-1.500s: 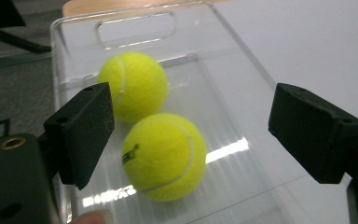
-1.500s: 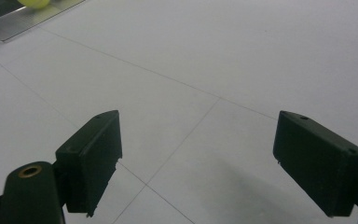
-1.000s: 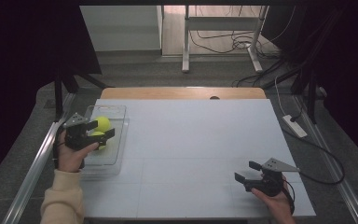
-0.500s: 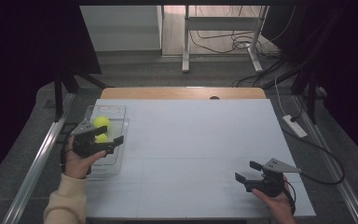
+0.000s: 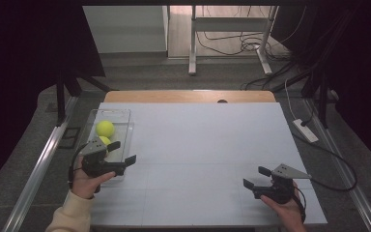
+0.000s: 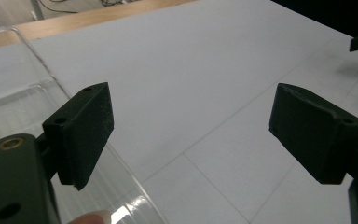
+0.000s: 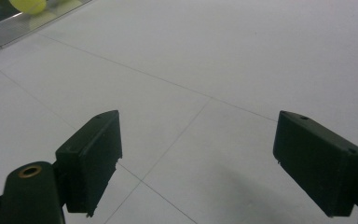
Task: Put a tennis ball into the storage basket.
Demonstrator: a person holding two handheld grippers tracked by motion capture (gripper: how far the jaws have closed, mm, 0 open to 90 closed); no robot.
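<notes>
Balls [image 5: 105,128] are sitting in the tray [image 5: 125,126] at our table's left edge. We are holding both grippers, left [image 5: 123,153] and right [image 5: 254,178], apart and empty; the left, jaws just opening, risks bumping the tray.

White rectangular counter [image 5: 207,145], thin grid lines across its top, bare wooden strip along far edge. Clear plastic rectangular tray [image 5: 124,126] sits at counter's left edge; two yellow-green tennis balls [image 5: 105,128] lie inside it.

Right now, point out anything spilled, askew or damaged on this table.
Nothing stands out. Two yellow balls sit inside the clear tray at the left edge of the white table; nothing has spilled. Both hand-held grippers are open and empty: the left by the tray, the right over bare table.
</notes>
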